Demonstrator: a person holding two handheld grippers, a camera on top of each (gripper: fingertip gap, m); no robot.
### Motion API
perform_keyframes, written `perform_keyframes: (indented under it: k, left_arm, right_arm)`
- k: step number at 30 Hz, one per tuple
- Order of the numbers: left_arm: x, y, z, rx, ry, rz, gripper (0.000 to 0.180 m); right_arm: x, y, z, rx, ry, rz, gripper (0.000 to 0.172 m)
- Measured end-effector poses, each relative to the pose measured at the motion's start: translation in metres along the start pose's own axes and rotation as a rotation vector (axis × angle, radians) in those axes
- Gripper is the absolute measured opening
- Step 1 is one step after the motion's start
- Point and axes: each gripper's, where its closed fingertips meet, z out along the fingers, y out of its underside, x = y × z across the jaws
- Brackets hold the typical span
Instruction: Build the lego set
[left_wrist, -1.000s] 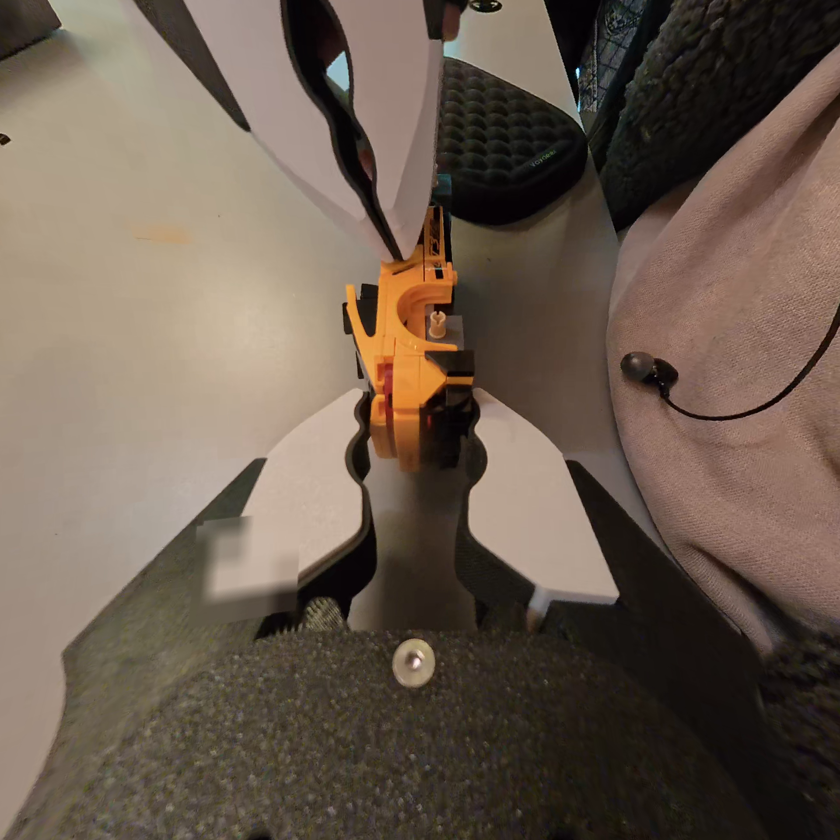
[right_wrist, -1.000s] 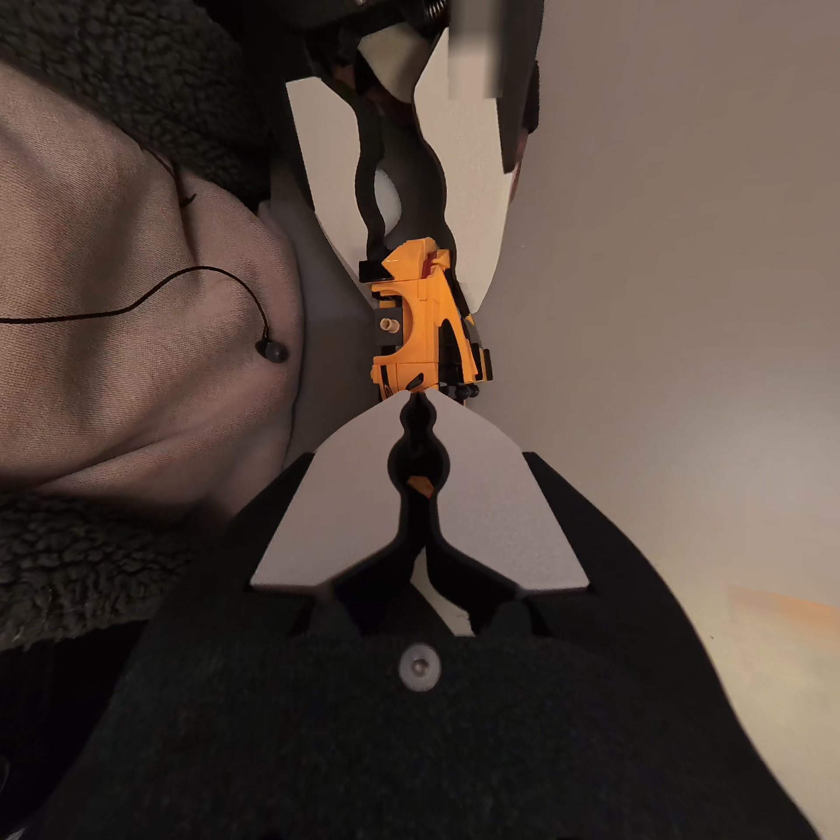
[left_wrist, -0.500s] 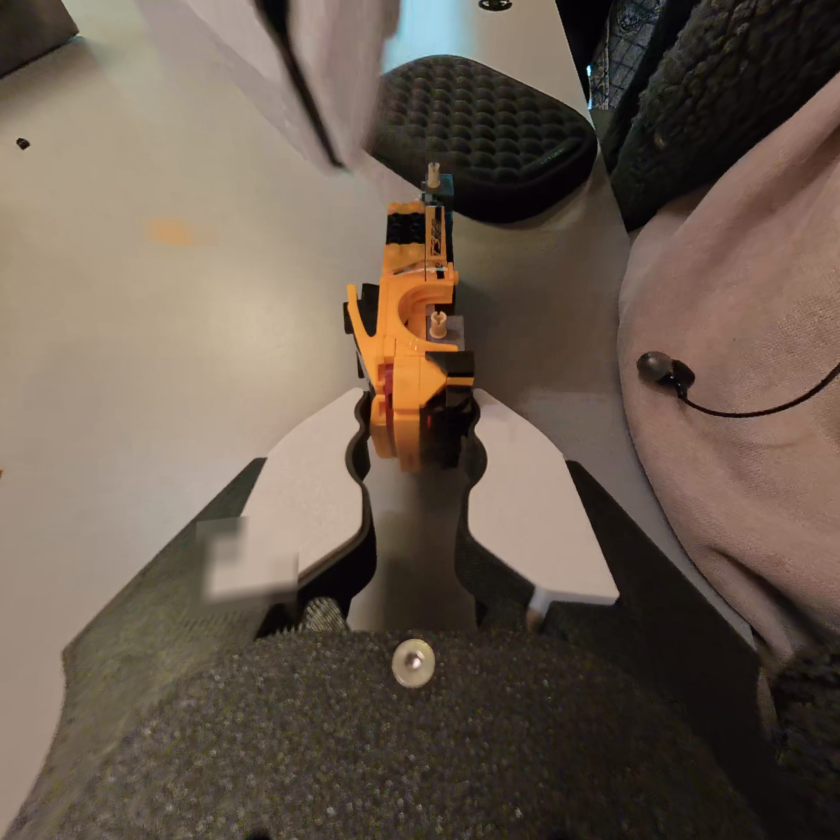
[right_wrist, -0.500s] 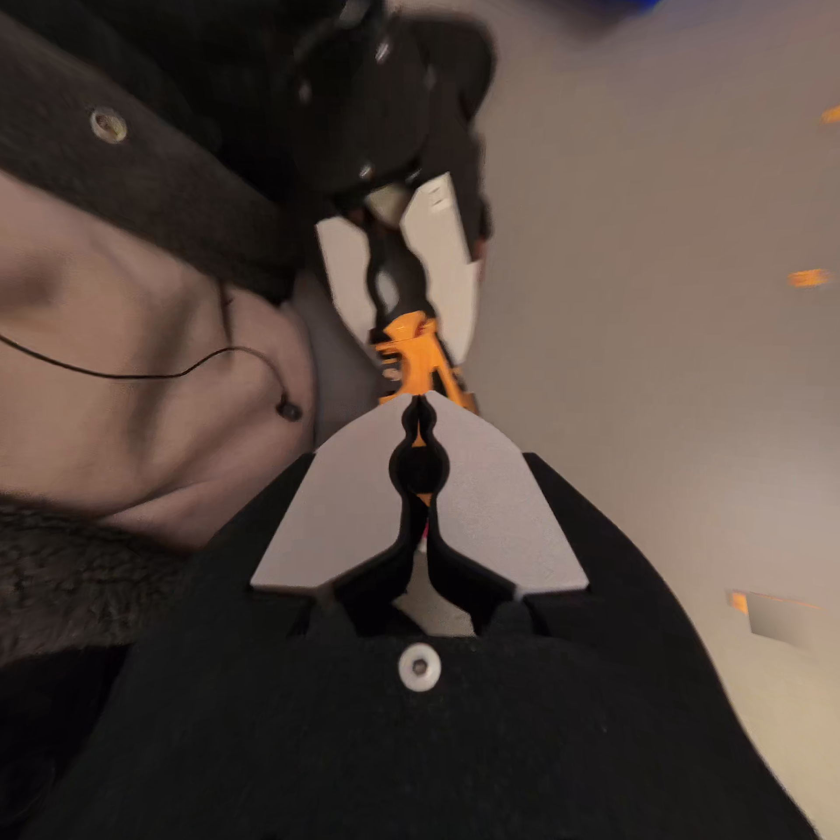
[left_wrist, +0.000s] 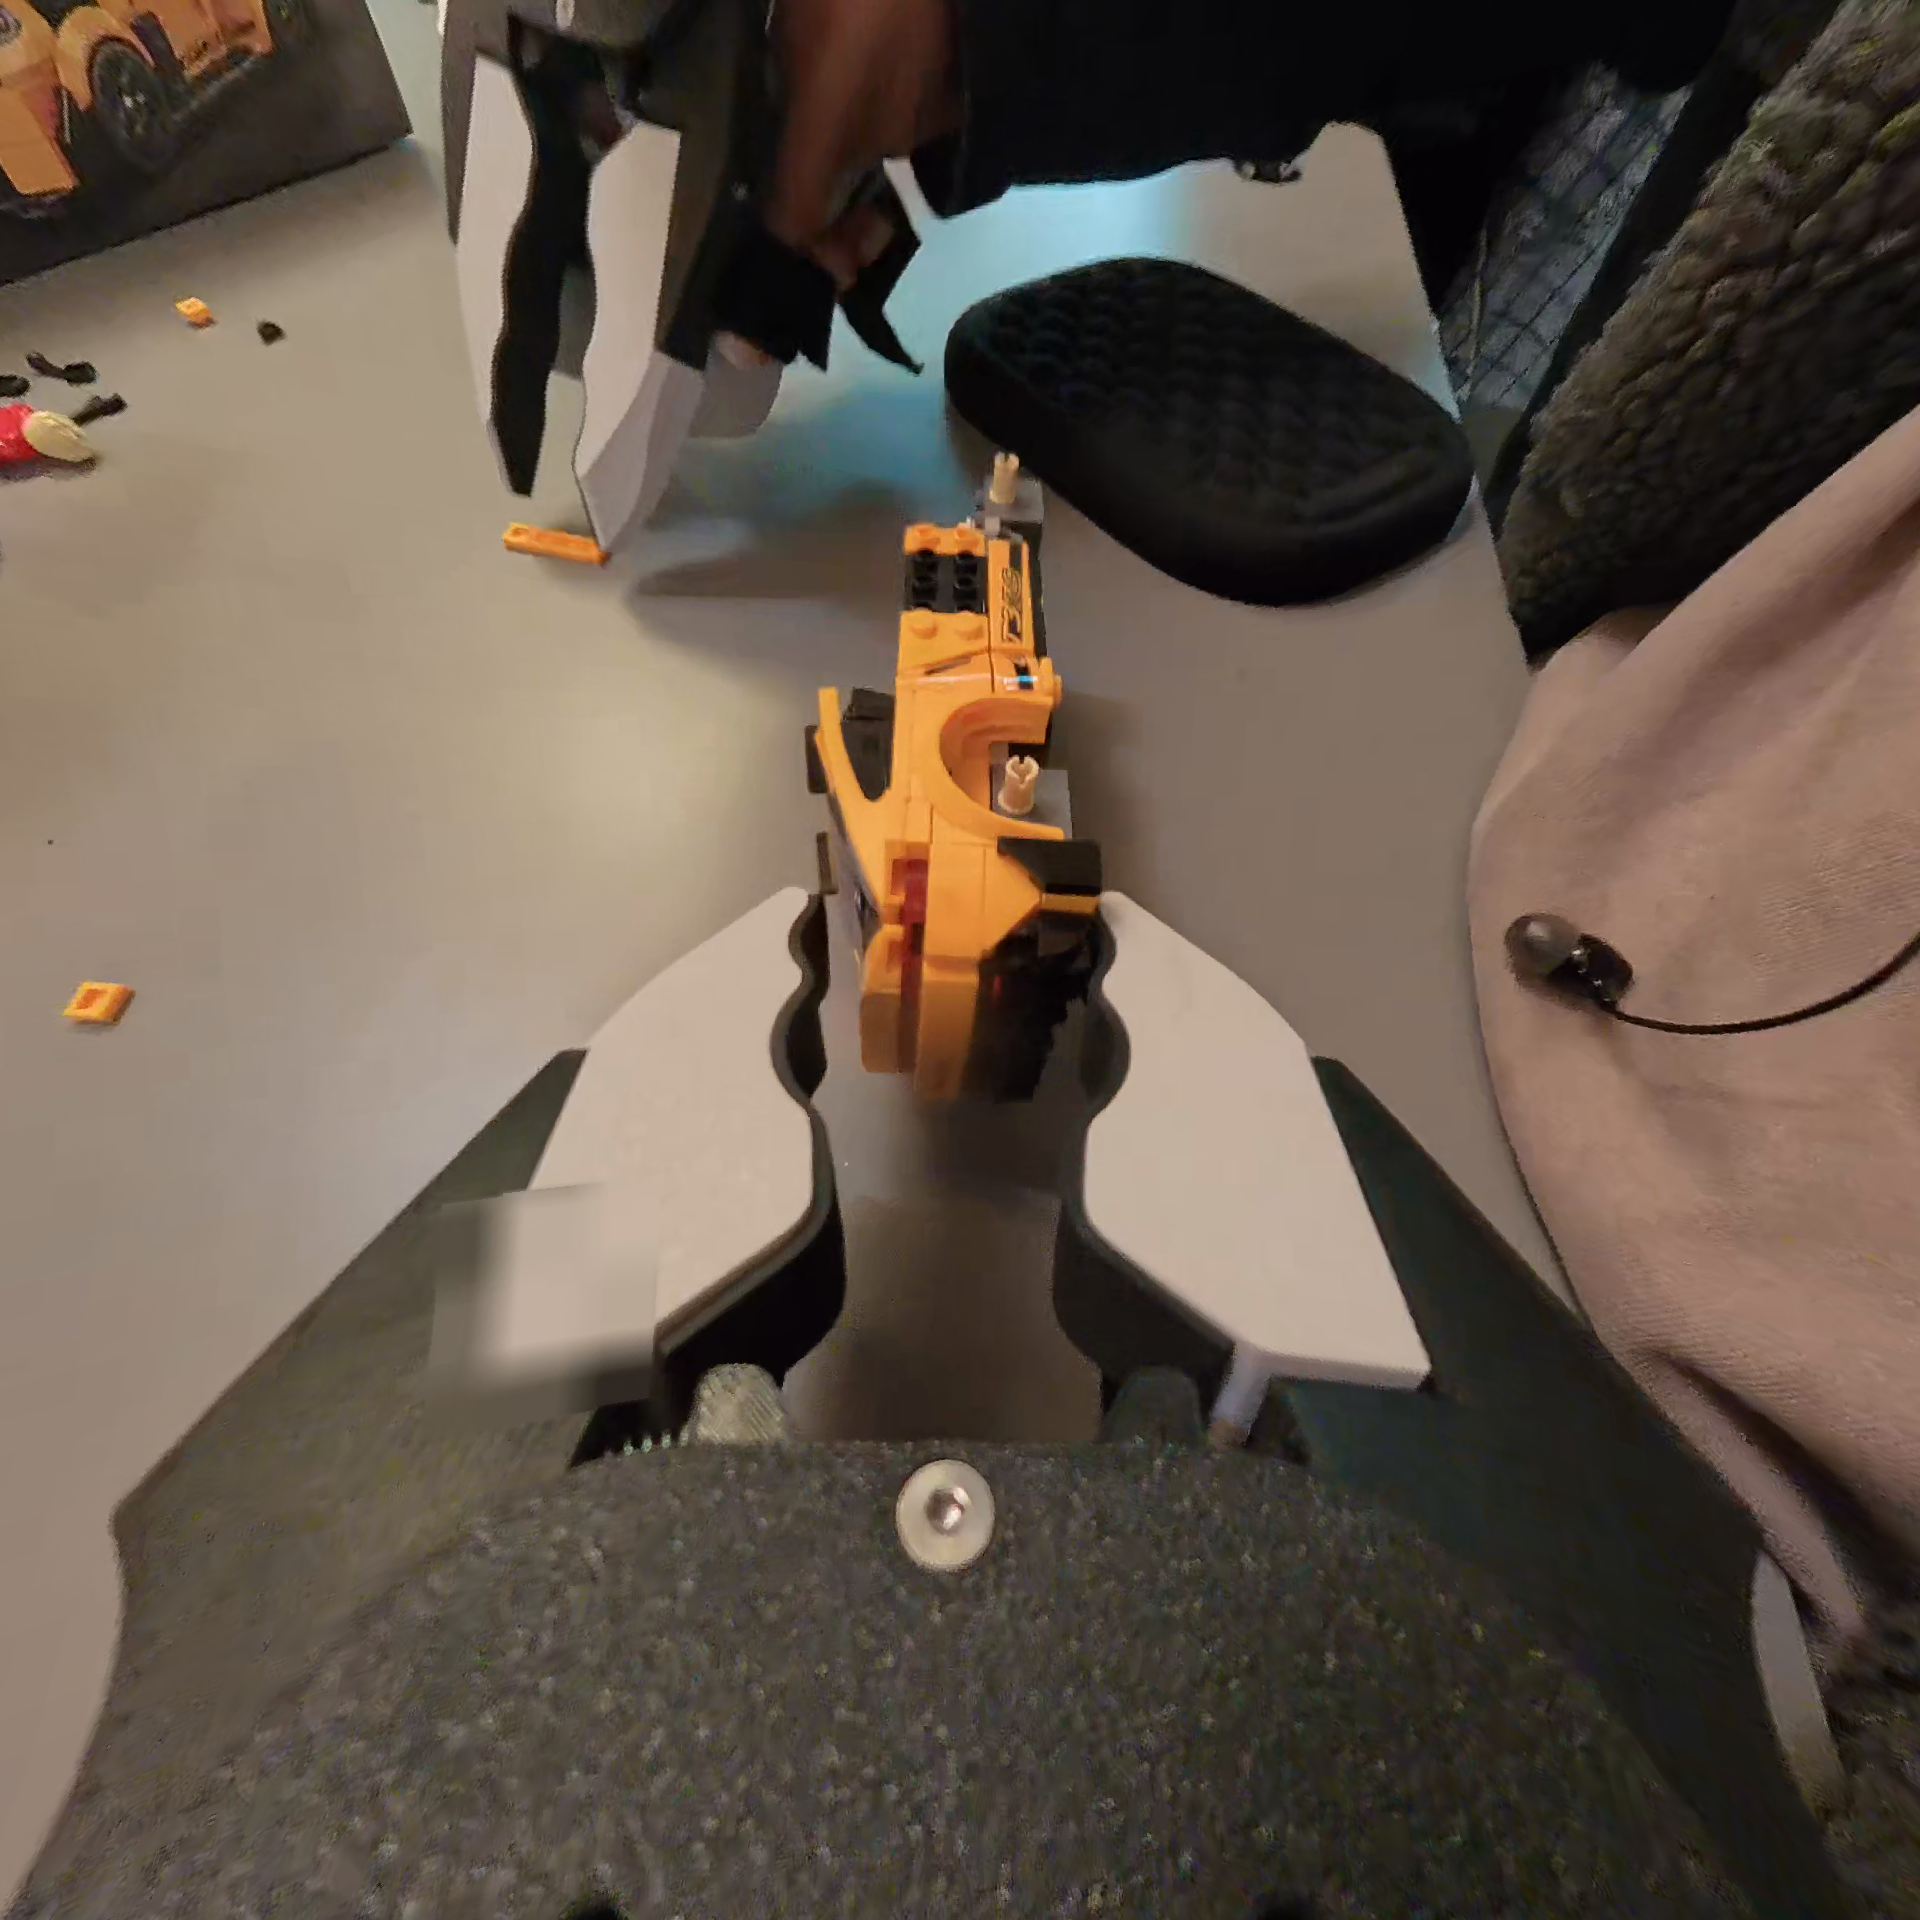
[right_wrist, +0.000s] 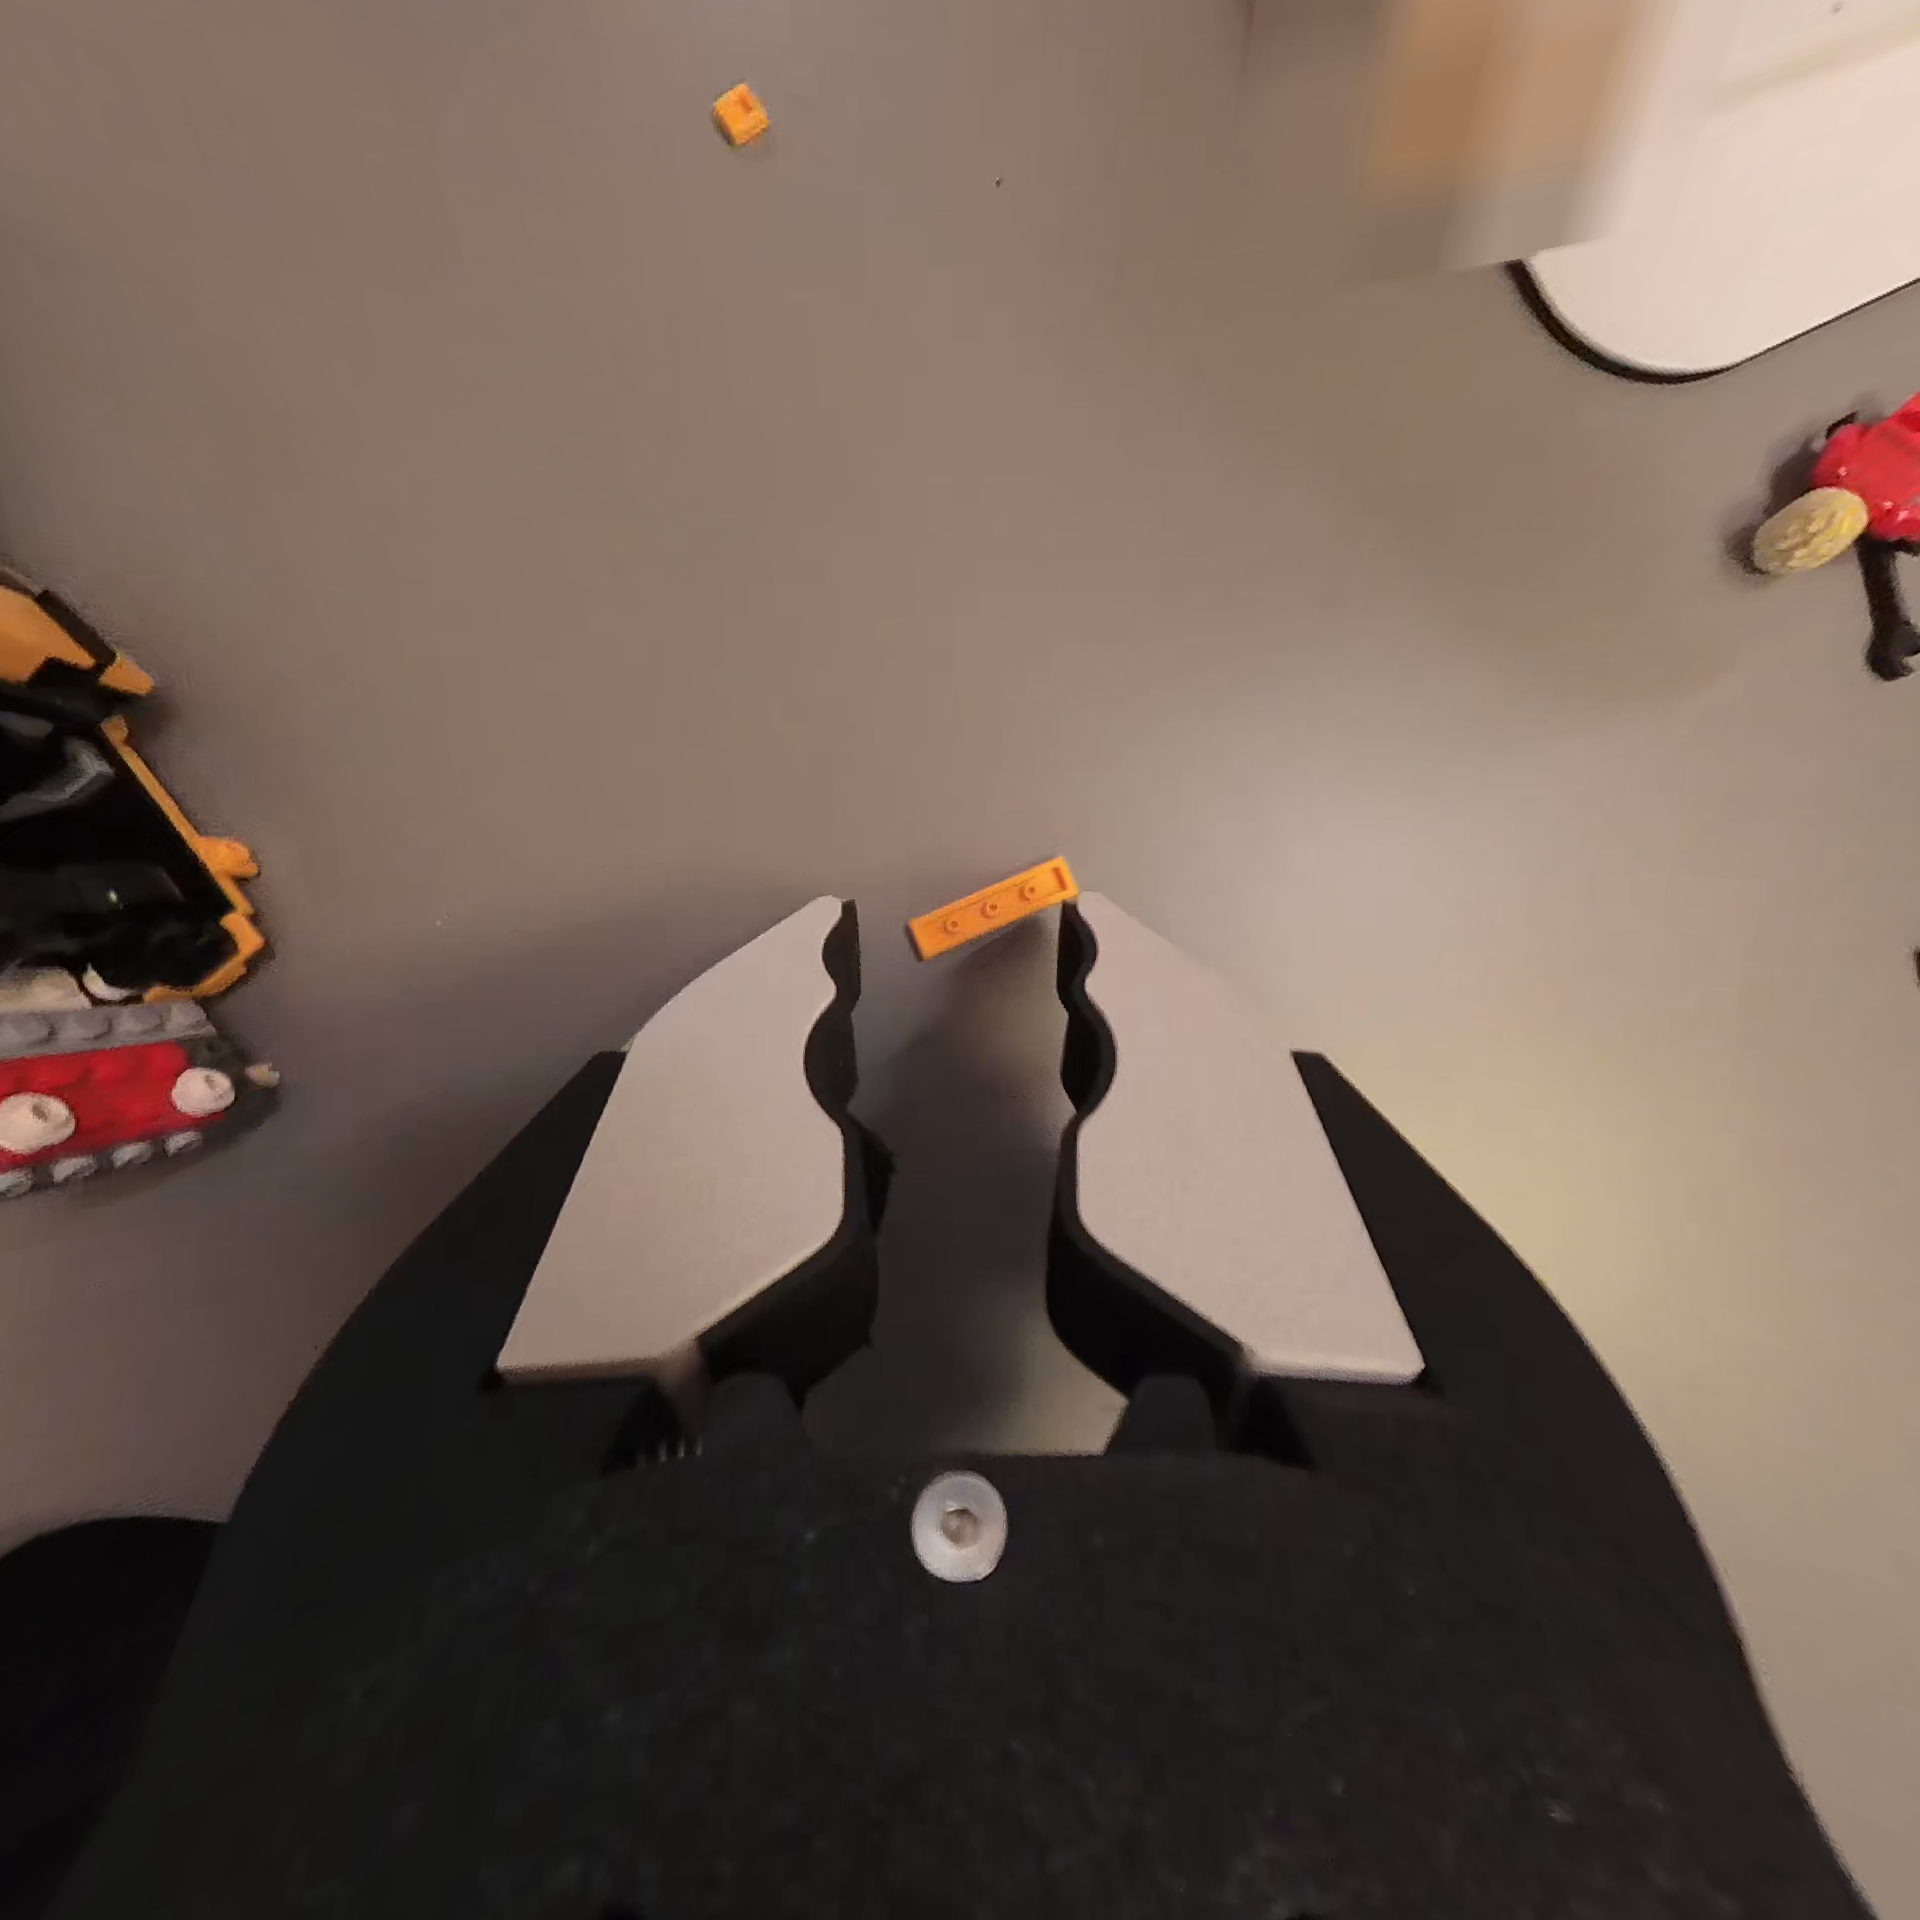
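Orange brick-built car body (left_wrist: 956, 831) lies on its side on the grey table (left_wrist: 312, 727), its near end between the fingertips of the left gripper (left_wrist: 958, 899). That gripper's jaws are spread: a thin gap shows between the left-hand pad and the model, while the right-hand pad sits against or just beside the black trim, contact not certain, so the model reads as released. Two tan axle pins stand bare with no wheels on them. Ahead and to the left, the right gripper (right_wrist: 958, 904) points down at the table with its jaws apart and nothing clamped. A flat orange plate (right_wrist: 987, 907) lies on the surface between its tips, one end at the right-hand fingertip (right_wrist: 1086, 920), the other well clear of the left one. Farther out lie a small orange square piece (right_wrist: 740, 111) and a red piece with a tan disc (right_wrist: 1860, 509), both loose. A black padded rest (left_wrist: 1205, 426) lies beyond the model. Limits: the right wrist view cuts the model off at its left edge and blurs it; the white object (right_wrist: 1714, 291) at upper right is smeared and unidentified; the model's underside is hidden.
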Motion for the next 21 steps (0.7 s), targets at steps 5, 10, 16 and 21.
perform_keyframes:
  k: [5, 10, 16, 21]
  left_arm:
    - [0.001, -0.015, -0.011, 0.092, 0.045, -0.019, 0.046]
    - [0.003, -0.026, -0.015, 0.139, 0.067, -0.041, 0.044]
    - [-0.007, -0.038, -0.025, 0.178, 0.002, -0.015, 0.039]
    - [-0.003, -0.047, -0.033, 0.201, 0.046, -0.008, 0.039]
  right_arm:
    - [0.005, 0.005, 0.008, -0.106, 0.016, 0.052, 0.019]
    - [0.005, 0.004, 0.009, -0.151, 0.014, 0.064, 0.008]
    - [0.003, 0.004, 0.008, -0.132, -0.022, -0.013, 0.007]
    - [-0.029, -0.008, -0.009, -0.024, -0.206, 0.001, 0.007]
